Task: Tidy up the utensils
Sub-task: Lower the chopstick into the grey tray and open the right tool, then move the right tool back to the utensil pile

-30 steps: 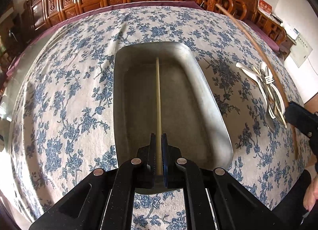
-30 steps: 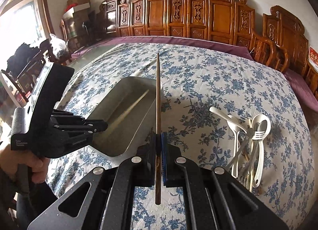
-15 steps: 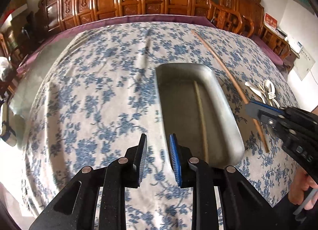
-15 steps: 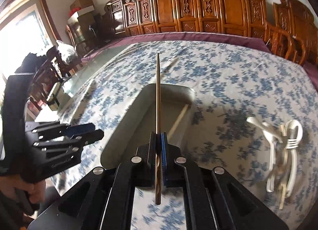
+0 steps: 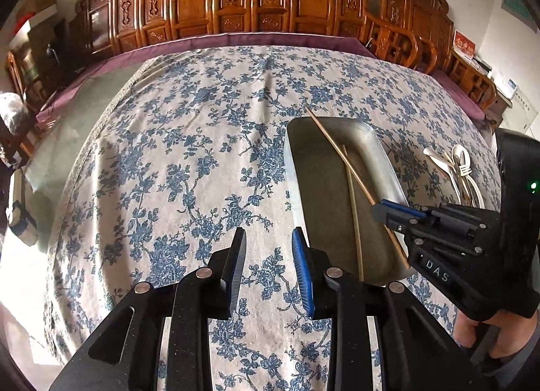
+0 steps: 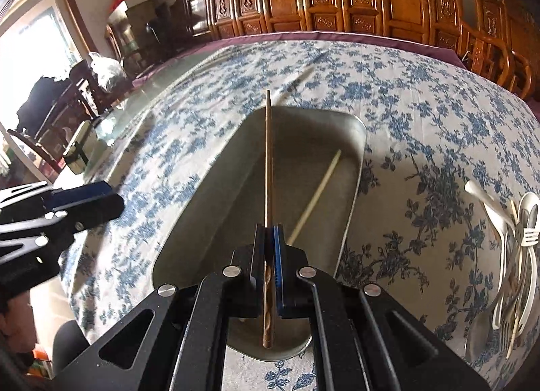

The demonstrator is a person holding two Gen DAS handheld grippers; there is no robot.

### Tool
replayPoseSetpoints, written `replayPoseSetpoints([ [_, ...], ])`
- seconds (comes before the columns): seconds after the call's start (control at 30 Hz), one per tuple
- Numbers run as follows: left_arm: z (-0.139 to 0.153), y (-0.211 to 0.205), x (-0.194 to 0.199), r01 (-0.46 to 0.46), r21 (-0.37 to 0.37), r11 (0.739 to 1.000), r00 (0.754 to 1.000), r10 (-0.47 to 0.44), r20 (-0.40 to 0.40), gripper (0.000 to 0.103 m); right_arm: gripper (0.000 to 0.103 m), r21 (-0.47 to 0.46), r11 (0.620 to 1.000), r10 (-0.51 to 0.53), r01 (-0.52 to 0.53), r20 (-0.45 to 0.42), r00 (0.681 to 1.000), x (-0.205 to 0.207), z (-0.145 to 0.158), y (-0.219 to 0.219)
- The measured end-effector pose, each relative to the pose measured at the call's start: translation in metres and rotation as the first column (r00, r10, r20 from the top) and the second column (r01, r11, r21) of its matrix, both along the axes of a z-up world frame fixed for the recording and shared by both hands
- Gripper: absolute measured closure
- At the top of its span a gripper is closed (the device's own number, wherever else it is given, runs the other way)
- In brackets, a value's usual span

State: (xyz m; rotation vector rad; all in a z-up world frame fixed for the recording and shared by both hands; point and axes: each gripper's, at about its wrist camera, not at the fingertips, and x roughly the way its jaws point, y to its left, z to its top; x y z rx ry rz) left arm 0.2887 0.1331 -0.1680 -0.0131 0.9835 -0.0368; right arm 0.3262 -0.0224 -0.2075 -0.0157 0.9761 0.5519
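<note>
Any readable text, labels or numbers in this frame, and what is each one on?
"DAS": white letters on the right claw body, seen from the left wrist.
Red sign by the wall: characters too blurred to read.
White sheets at the far right: print too small to read.
Nothing else is legible.

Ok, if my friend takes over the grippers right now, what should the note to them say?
Left gripper: holds nothing, jaws opening, over the tablecloth beside the metal tray.
Right gripper: shut on a dark wooden chopstick, held over the tray.
Done: one pale chopstick already lies in the tray.
Left: lower the dark chopstick in and let go. Then move the pile of white spoons and forks on the right of the cloth; it hasn't been sorted yet.
</note>
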Motion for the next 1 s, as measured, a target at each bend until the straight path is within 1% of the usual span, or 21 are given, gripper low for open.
replayPoseSetpoints([
  [0.13,0.0,-0.002,0.0,0.003,0.005,1.0,1.0,-0.003,-0.002,0.077,0.096,-0.019,1.0,0.002,-0.002,0.0,1.0,-0.001,-0.004,-0.001],
  [0.23,0.001,-0.006,-0.001,0.005,0.009,1.0,1.0,-0.005,0.001,0.077,0.095,-0.005,1.0,0.011,-0.01,0.007,1.0,-0.003,-0.002,-0.002],
  [0.33,0.004,-0.01,-0.002,0.005,0.02,1.0,1.0,-0.005,0.006,0.076,0.095,0.009,1.0,0.03,-0.03,0.024,0.999,-0.008,0.004,-0.005],
  [0.43,0.007,-0.015,-0.003,0.005,0.018,1.0,1.0,-0.005,0.011,0.076,0.095,0.028,0.999,0.037,-0.039,0.057,0.998,-0.015,0.016,-0.019],
  [0.53,0.013,-0.028,-0.004,0.024,0.021,0.999,0.999,-0.025,0.024,0.074,0.095,0.022,0.999,0.029,-0.032,0.111,0.993,-0.022,0.03,-0.046],
  [0.57,0.014,-0.032,-0.004,0.03,0.022,0.999,0.999,-0.031,0.028,0.07,0.095,0.021,1.0,0.02,-0.023,0.127,0.992,-0.024,0.034,-0.059],
  [0.6,0.015,-0.038,-0.004,0.039,0.024,0.999,0.999,-0.04,0.034,0.068,0.094,0.018,1.0,0.008,-0.01,0.144,0.99,-0.026,0.038,-0.073],
  [0.7,0.016,-0.06,-0.001,0.07,0.024,0.997,0.997,-0.071,0.037,0.068,0.094,0.002,0.999,-0.038,0.039,0.177,0.983,-0.029,0.042,-0.116],
  [0.77,0.016,-0.077,0.001,0.097,0.023,0.995,0.994,-0.098,0.038,0.068,0.093,-0.024,0.997,-0.074,0.08,0.197,0.978,-0.03,0.041,-0.146],
  [0.8,0.015,-0.086,0.003,0.111,0.021,0.994,0.993,-0.111,0.038,0.068,0.089,-0.037,0.994,-0.092,0.101,0.205,0.974,-0.03,0.04,-0.16],
  [0.87,0.012,-0.106,0.006,0.139,0.017,0.99,0.99,-0.139,0.036,0.068,0.085,-0.055,0.988,-0.128,0.142,0.214,0.968,-0.028,0.036,-0.187],
  [1.0,0.002,-0.148,0.013,0.198,0.012,0.98,0.98,-0.198,0.02,0.068,0.085,-0.052,0.976,-0.199,0.213,0.198,0.96,-0.017,0.027,-0.232],
])
